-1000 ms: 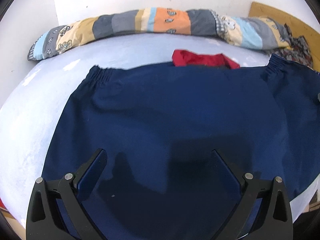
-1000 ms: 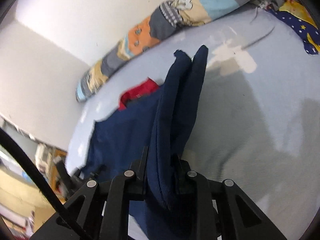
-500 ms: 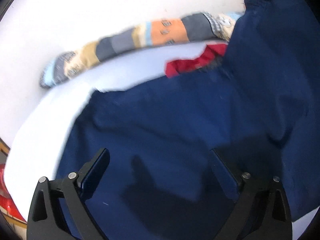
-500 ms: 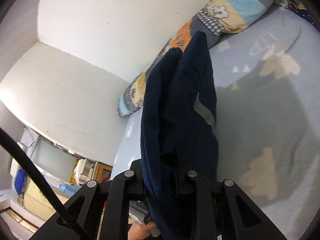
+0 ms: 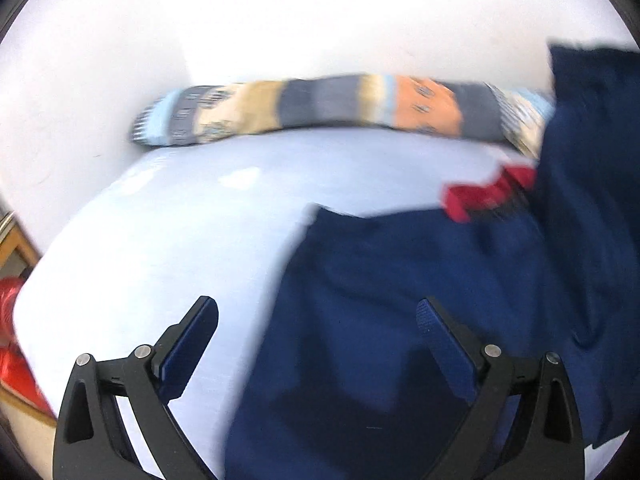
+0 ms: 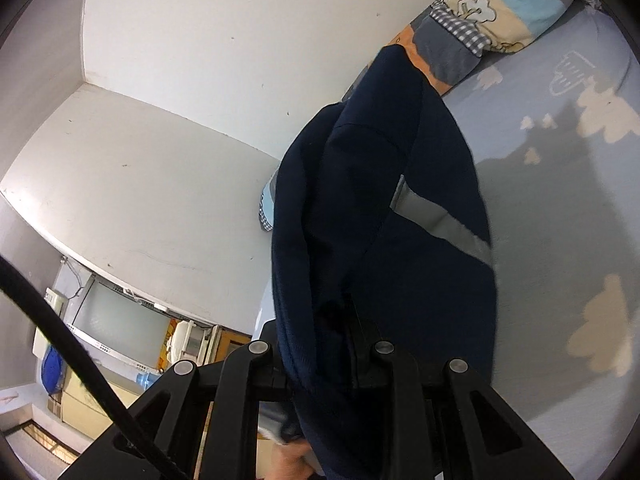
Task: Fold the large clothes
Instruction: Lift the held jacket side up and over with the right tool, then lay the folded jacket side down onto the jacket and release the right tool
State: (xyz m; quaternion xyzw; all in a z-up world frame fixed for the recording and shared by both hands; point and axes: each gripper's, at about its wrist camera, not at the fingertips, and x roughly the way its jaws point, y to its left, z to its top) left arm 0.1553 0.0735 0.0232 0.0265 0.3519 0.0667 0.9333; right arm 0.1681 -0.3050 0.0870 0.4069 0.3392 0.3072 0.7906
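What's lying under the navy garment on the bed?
A red garment pokes out from under the navy garment, on the light blue sheet. The rest is covered.

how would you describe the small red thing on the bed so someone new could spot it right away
Start at the pale blue bed sheet and the long patchwork bolster lying along the wall. Just in front of the bolster's right end, a small red cloth peeks out from behind the top edge of the navy garment. It is the only bright red fabric on the sheet, beside all that dark blue.
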